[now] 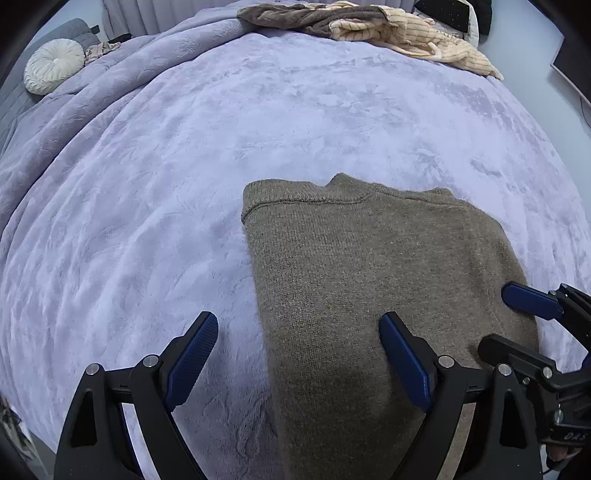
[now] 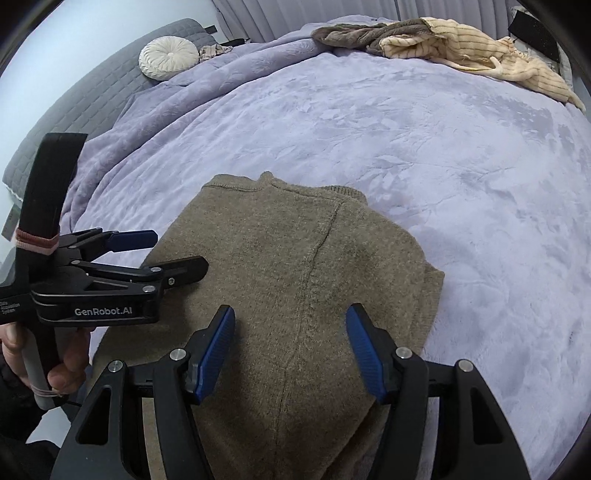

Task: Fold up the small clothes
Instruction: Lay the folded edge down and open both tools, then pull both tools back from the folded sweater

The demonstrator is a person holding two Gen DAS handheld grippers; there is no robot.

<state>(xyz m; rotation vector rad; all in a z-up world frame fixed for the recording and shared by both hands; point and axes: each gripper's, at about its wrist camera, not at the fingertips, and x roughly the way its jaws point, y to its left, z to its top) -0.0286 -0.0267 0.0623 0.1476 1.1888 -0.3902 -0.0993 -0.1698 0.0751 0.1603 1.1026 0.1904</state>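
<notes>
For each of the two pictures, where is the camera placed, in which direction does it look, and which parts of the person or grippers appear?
Left wrist: sits on the left gripper, facing along its open fingers across the bed, over the left edge of the brown sweater; the right gripper shows at right.
Right wrist: sits on the right gripper, open over the sweater's middle; the left gripper and the left hand show at left.
Shared: sweater, bed, clothes pile, round cushion.

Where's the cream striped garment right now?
The cream striped garment lies crumpled at the far right edge of the bed, touching a brown garment on its left, well beyond the sweater under both grippers.
</notes>
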